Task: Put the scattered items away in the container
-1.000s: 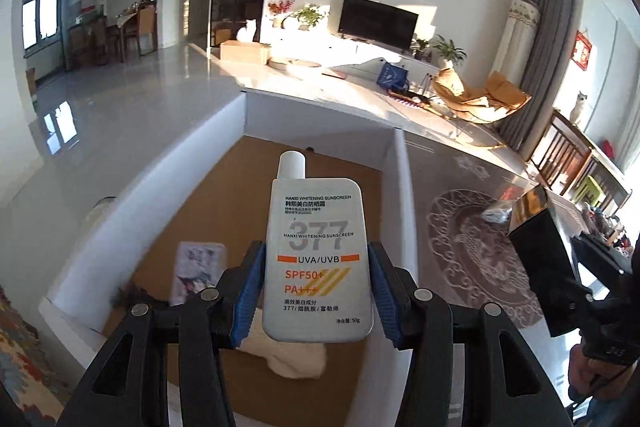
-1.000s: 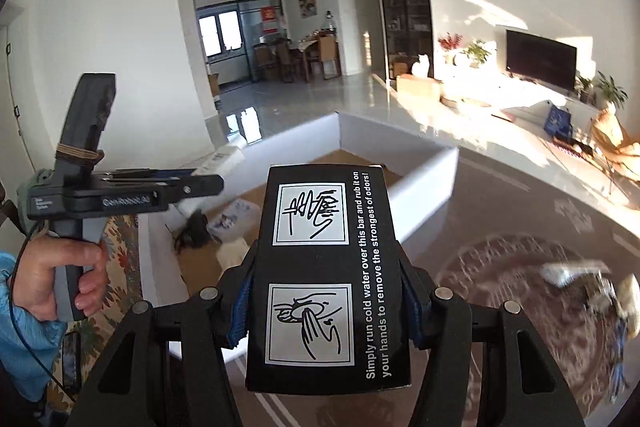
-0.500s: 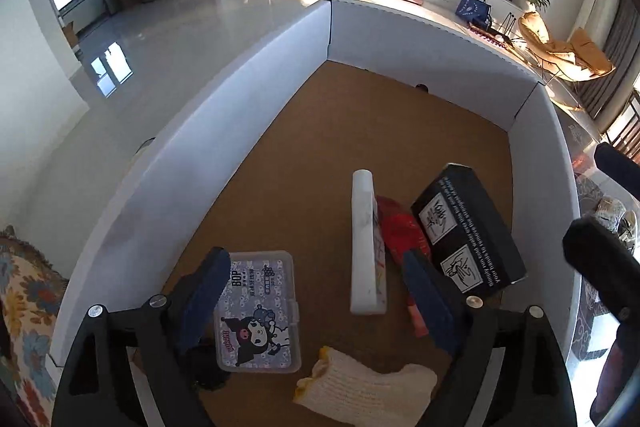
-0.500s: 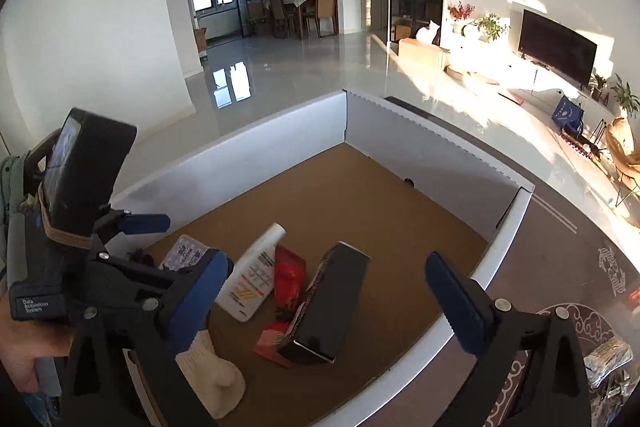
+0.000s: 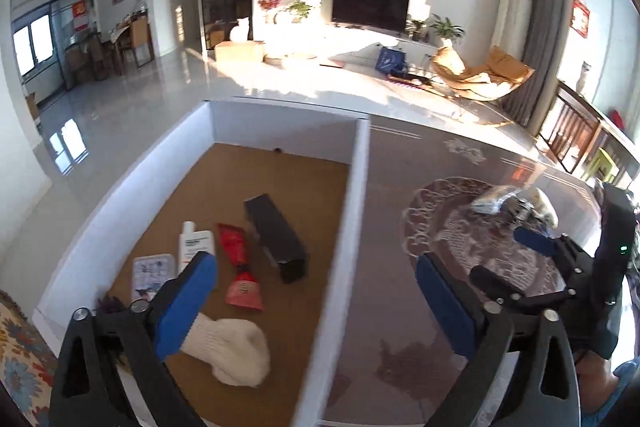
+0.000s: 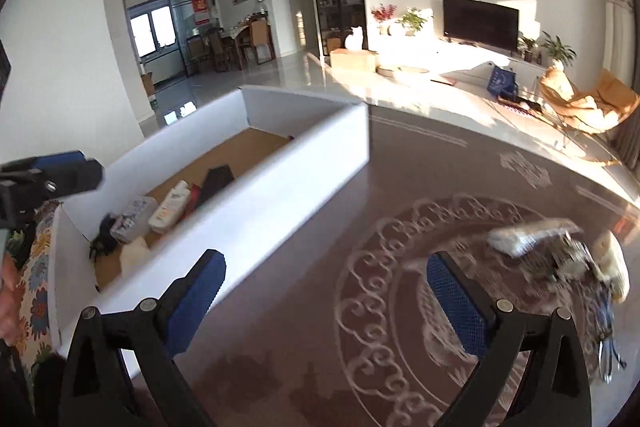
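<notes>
1. In the left wrist view, the left hand-held gripper (image 5: 316, 301) has its jaws spread wide apart with nothing between them; its left finger (image 5: 186, 307) covers part of the box's contents.
2. Just beyond that finger, inside the white-walled container (image 5: 356, 195), lies a small clear case (image 5: 150, 273), its near end hidden by the finger, beside a dark tangled item (image 5: 110, 305) too cut off to identify.
3. Next to the case is a white sunscreen tube (image 5: 195, 243), its lower half behind the finger, then a red pouch (image 5: 240, 265), then a black box (image 5: 276, 235) lying on its side.
4. Nearest the gripper, a cream knitted sock (image 5: 230, 351) rests on the brown floor of the container.
5. Right of the container wall, on the patterned rug (image 5: 452, 239), a heap of loose items (image 5: 512, 205) sits ahead of the right finger; blur makes them hard to name.
6. The right hand-held gripper (image 6: 326, 295) is likewise wide apart and holds nothing, hovering over the rug (image 6: 400, 307) with the container (image 6: 280, 187) ahead to its left.
7. In this view the near wall hides most of the contents, and the heap (image 6: 560, 247) ahead to the right is motion-smeared.
</notes>
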